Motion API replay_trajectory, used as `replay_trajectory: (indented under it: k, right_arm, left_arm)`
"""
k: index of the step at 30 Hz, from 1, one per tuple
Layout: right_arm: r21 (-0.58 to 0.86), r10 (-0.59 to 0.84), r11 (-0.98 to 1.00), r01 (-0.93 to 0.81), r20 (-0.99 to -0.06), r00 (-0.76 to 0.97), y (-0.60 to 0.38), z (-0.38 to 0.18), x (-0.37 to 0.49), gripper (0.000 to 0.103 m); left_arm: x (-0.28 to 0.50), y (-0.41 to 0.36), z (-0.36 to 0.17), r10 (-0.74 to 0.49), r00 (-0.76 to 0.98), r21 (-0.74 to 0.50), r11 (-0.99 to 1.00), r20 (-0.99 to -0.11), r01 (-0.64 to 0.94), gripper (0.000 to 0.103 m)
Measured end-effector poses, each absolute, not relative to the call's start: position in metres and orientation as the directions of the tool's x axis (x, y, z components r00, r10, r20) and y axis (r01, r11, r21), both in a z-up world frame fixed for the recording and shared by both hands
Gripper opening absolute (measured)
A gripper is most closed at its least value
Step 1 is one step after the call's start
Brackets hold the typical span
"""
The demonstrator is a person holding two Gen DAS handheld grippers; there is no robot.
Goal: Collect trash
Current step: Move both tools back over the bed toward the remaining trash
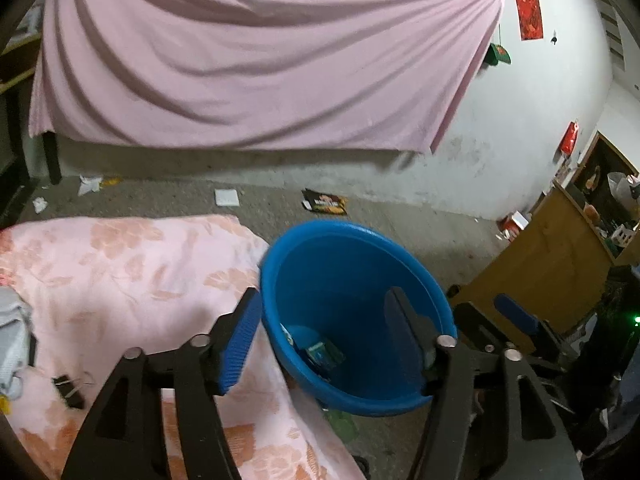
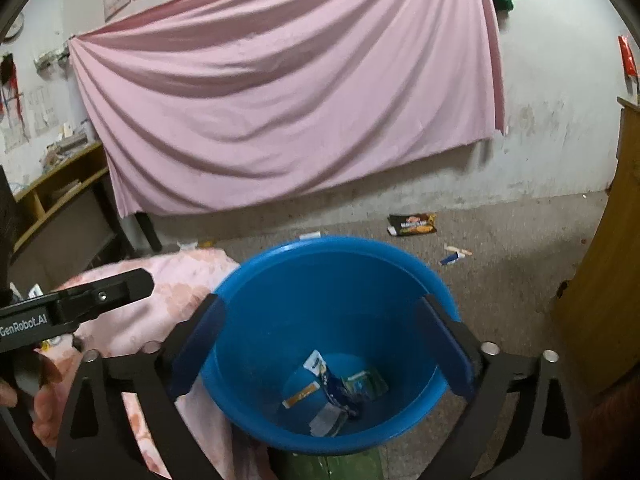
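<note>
Both grippers, left [image 1: 320, 332] and right [image 2: 320, 344], hang open and empty over the blue bucket [image 2: 276, 280], while the dark snack wrapper [image 2: 412, 225], long axis crosswise, lies upper right, nearer the right hand.

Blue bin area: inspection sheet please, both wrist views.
Surface: grey concrete floor, stained.
Job's things: blue bin holds several wrappers.
Clutter: dark snack packet, small blue-and-white scraps, white paper on the floor.
Grippers: left gripper and right gripper open, nothing between the pads, over the bin.
Cables: nothing seen.
Surroundings: pink sheet on the wall, floral bedding left of the bin, wooden cabinet to the right.
</note>
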State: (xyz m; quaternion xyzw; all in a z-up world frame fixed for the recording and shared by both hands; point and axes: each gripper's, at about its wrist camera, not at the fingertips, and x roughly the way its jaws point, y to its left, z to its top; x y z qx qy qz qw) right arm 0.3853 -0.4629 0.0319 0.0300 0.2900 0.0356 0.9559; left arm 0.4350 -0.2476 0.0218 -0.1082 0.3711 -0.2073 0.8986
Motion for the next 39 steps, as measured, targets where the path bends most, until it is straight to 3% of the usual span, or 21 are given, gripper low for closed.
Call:
replay_trajectory:
  k: [2, 8, 16, 25, 39]
  right_arm:
    - [0.079, 0.087, 0.995, -0.054, -0.527, 0.845, -0.46, 0.04, 0.382, 0.103]
    - [0.088, 0.113, 0.993, -0.083, -0.433, 0.894, -0.446, 0.064, 0.367, 0.103]
    - [0.082, 0.18, 0.983, -0.164, -0.276, 0.944, -0.411, 0.1, 0.331, 0.103]
    - [-0.025, 0.268, 0.962, -0.272, -0.11, 0.957, -0.346, 0.13, 0.282, 0.103]
    - [-0.063, 0.384, 0.922, -0.381, 0.049, 0.922, -0.26, 0.141, 0.224, 0.103]
  left_arm:
    - [0.43, -0.24, 0.028, -0.449, 0.66, -0.353, 0.891, -0.602, 0.284, 0.077]
    - [0.404, -0.215, 0.056, -0.401, 0.748, -0.327, 0.91, -0.529, 0.257, 0.098]
    - [0.344, -0.171, 0.093, -0.318, 0.875, -0.248, 0.939, -0.365, 0.237, 0.101]
    - [0.268, -0.102, 0.116, -0.206, 0.961, -0.165, 0.97, -0.187, 0.176, 0.101]
    - [0.172, 0.013, 0.116, 0.0, 0.997, -0.112, 0.994, -0.072, -0.008, 0.101]
